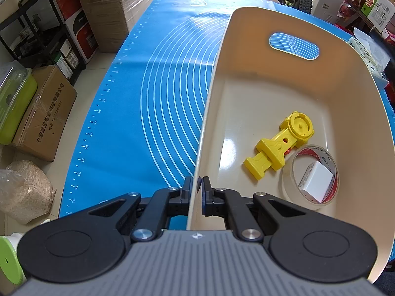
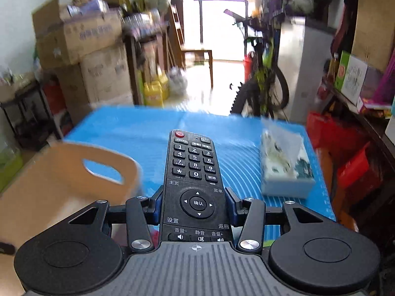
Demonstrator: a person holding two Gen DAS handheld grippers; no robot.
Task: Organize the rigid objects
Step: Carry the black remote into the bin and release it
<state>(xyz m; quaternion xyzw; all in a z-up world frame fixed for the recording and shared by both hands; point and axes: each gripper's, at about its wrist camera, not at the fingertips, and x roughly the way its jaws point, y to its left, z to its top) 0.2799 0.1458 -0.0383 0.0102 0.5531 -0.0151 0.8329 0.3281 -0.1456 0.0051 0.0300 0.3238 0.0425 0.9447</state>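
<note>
A cream plastic basket (image 1: 246,93) stands on the blue mat (image 1: 153,113). My left gripper (image 1: 196,187) is shut on the basket's near left wall, one finger outside and one inside. Inside lie a yellow plastic toy (image 1: 279,148), a roll of clear tape (image 1: 311,175) and a white box (image 1: 316,180) within the roll. My right gripper (image 2: 196,204) is shut on a black remote control (image 2: 195,177), held above the mat, buttons up. The basket (image 2: 61,187) is below and to its left in the right wrist view.
A tissue pack (image 2: 286,165) lies on the mat (image 2: 138,133) at the right. Cardboard boxes (image 1: 47,113) and a black rack (image 1: 32,24) stand left of the table. A bicycle (image 2: 261,83) and shelves (image 2: 358,79) stand beyond the far edge and right.
</note>
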